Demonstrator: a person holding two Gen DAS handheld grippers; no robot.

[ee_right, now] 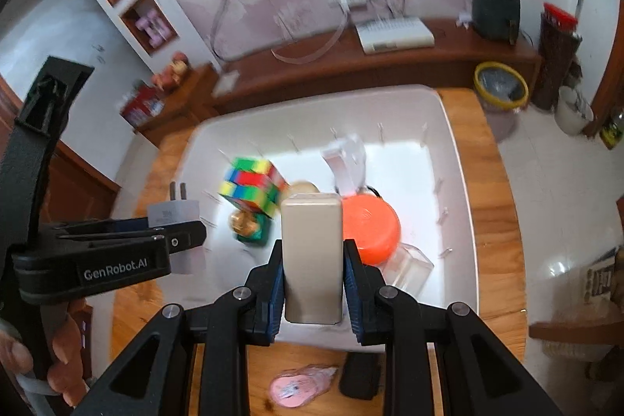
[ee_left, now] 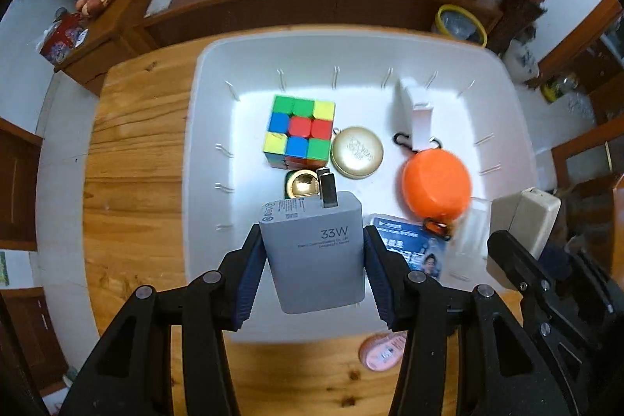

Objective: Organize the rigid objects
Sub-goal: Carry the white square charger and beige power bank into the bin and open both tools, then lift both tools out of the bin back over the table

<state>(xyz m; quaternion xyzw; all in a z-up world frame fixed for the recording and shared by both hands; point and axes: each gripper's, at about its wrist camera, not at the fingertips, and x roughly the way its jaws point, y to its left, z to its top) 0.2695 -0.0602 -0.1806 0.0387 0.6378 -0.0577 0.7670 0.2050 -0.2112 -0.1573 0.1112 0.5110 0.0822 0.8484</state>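
Note:
My left gripper (ee_left: 312, 244) is shut on a grey 33W charger (ee_left: 316, 252) and holds it over the near part of a white tray (ee_left: 210, 73). My right gripper (ee_right: 312, 256) is shut on a beige power bank (ee_right: 312, 260), also over the tray (ee_right: 460, 158); it shows at the right of the left wrist view (ee_left: 522, 221). In the tray lie a colour cube (ee_left: 300, 131), a gold round tin (ee_left: 357, 153), an orange round case (ee_left: 436, 186), a white box (ee_left: 415, 108), a small gold-topped item (ee_left: 302, 184) and a blue card (ee_left: 413, 248).
The tray sits on a wooden table (ee_left: 132, 158). A pink round item (ee_left: 384, 351) lies on the table at the tray's near edge, and a black object (ee_right: 358, 373) beside it. A dark wooden cabinet (ee_left: 273, 2) stands behind. A yellow-rimmed bin (ee_right: 501, 86) stands on the floor at right.

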